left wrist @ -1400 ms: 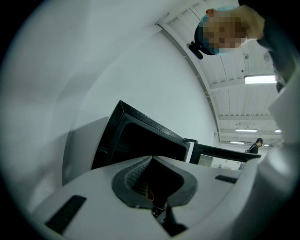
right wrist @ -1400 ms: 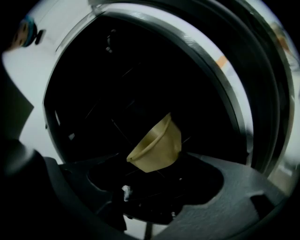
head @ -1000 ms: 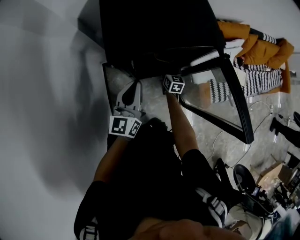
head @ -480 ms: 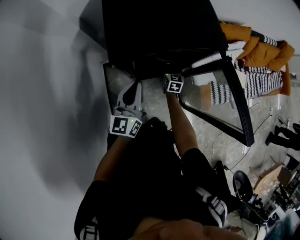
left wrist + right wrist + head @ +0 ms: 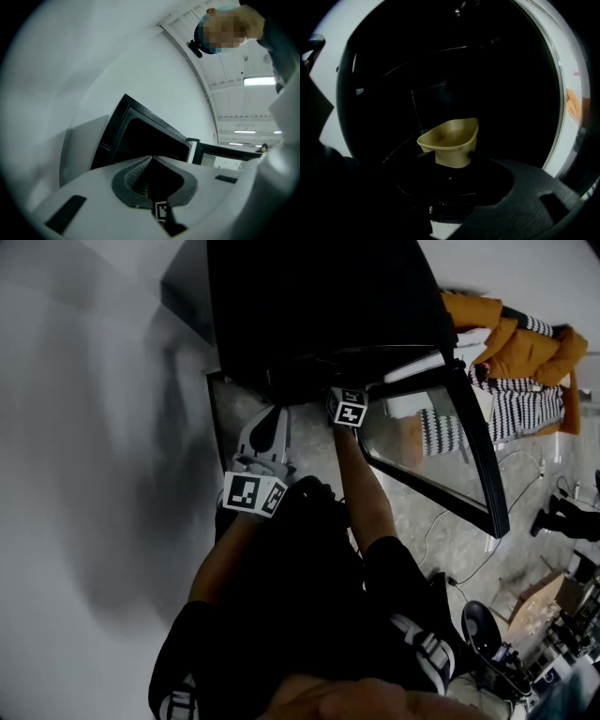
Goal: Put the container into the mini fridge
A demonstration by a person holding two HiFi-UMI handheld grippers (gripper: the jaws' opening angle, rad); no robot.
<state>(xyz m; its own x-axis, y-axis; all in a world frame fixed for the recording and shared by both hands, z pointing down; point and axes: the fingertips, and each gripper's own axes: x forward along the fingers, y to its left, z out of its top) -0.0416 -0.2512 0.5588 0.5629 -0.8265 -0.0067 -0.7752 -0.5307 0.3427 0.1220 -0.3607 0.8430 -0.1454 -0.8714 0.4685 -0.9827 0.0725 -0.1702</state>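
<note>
1. Jaws, right gripper (image 5: pixel 451 165): just been narrowing, now about half-wide, with the container (image 5: pixel 451 137) between them. Its squeezed near end suggests the pads press on it.
2. Jaws, left gripper (image 5: pixel 151 159): together, empty, outside the mini fridge (image 5: pixel 319 306), before its open front.
3. Container: inside the mini fridge, low in its dark cavity; placement apparently unfinished, release pending.
4. Orientation: mouth up, tipped slightly; long axis seemingly runs toward the mini fridge's back.
</note>
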